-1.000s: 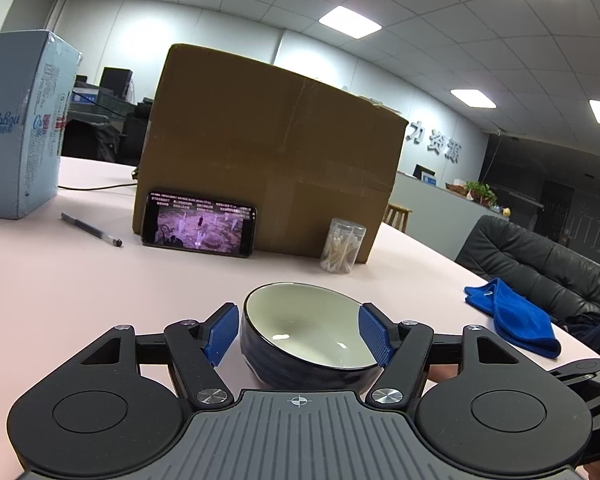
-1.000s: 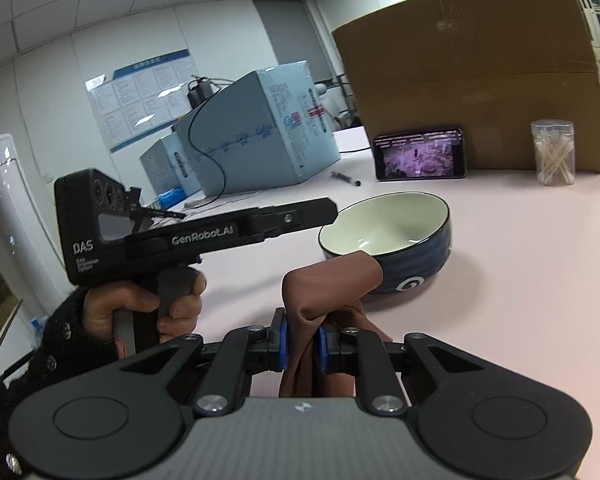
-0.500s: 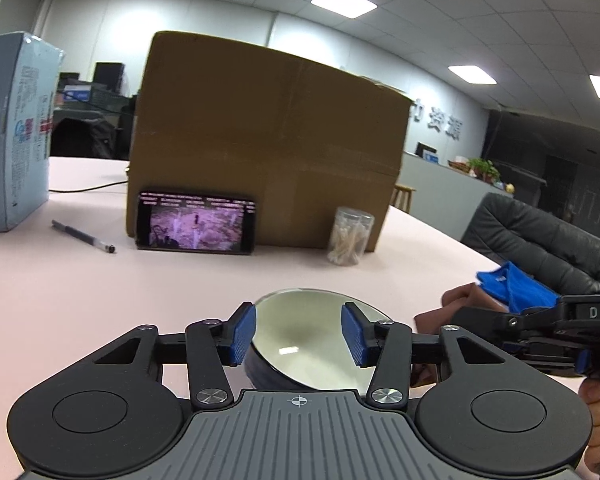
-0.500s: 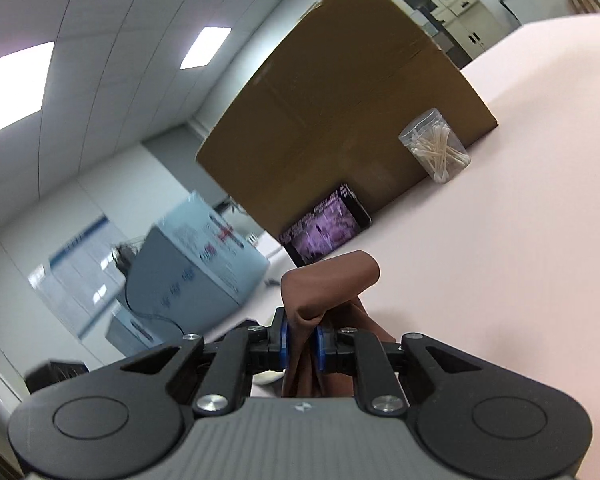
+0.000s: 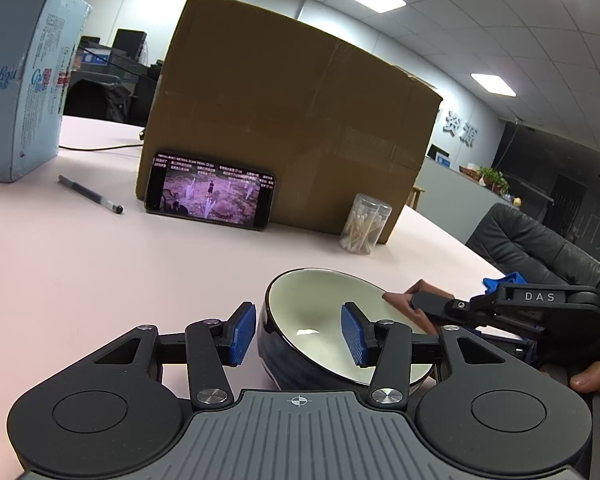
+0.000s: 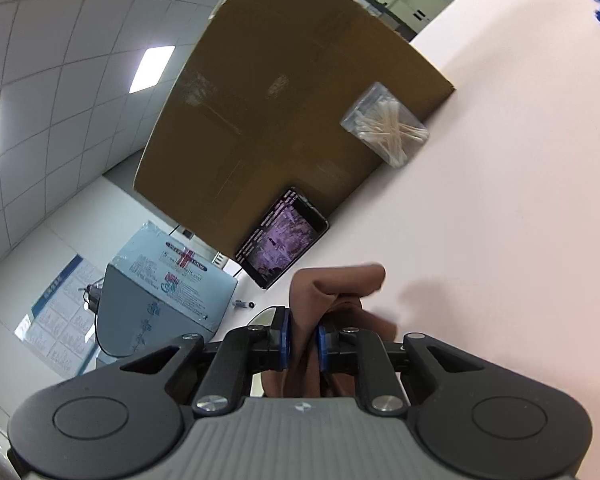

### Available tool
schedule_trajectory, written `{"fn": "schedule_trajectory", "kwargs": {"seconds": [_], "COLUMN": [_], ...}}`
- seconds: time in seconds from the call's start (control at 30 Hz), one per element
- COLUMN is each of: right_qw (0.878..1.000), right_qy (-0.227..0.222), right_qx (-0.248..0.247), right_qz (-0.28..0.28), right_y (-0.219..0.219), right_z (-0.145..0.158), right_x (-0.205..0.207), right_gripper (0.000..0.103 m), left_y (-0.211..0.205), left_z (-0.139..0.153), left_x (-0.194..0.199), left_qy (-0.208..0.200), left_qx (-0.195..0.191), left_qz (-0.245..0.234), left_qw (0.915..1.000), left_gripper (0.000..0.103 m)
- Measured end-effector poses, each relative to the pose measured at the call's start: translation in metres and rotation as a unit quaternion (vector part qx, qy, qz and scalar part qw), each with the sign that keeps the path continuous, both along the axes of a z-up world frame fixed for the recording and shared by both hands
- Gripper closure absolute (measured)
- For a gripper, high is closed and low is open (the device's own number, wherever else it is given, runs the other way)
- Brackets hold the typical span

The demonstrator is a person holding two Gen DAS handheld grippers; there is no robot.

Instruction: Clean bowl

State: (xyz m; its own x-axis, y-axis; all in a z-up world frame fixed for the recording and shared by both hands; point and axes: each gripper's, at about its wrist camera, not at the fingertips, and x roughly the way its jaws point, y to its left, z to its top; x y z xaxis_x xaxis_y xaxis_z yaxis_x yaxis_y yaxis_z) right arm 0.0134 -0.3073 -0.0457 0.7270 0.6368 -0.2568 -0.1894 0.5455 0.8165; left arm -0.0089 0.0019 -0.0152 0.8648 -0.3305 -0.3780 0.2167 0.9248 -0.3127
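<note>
A dark blue bowl with a cream inside is tilted on the pink table. My left gripper grips its near rim, one pad outside and one pad inside. My right gripper is shut on a brown cloth. In the left wrist view the right gripper comes in from the right and holds the cloth at the bowl's right rim. In the right wrist view only a sliver of the bowl shows beside the fingers.
A large cardboard box stands at the back with a phone leaning on it and a clear jar of cotton swabs beside it. A pen and a light blue carton are on the left. A blue cloth lies at the right.
My left gripper closed from around the whole bowl onto its rim and tilted the bowl. My right gripper rolled over and brought the brown cloth to the bowl's right rim.
</note>
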Motion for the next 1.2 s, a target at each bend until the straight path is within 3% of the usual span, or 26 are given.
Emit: {"fn": "schedule_trajectory", "kwargs": {"seconds": [0.37,0.77,1.2], "right_qw": [0.999,0.999,0.998], "right_qy": [0.01,0.017,-0.011], "right_qx": [-0.035,-0.04,-0.05], "right_qz": [0.0,0.009,0.032], "right_y": [0.004,0.008,0.019], "right_z": [-0.004,-0.004,0.004], "right_x": [-0.018,-0.038,-0.058], "right_gripper": [0.086,0.086,0.086], "left_y": [0.003,0.001,0.0], "left_z": [-0.006,-0.008,-0.008], "left_x": [0.006,0.007,0.007], "left_qy": [0.025,0.025,0.024], "left_qx": [-0.012,-0.006,0.0], "left_qz": [-0.01,-0.01,-0.009], "left_qw": [0.9996,0.9996,0.9997], "left_gripper": [0.057,0.057,0.057]}}
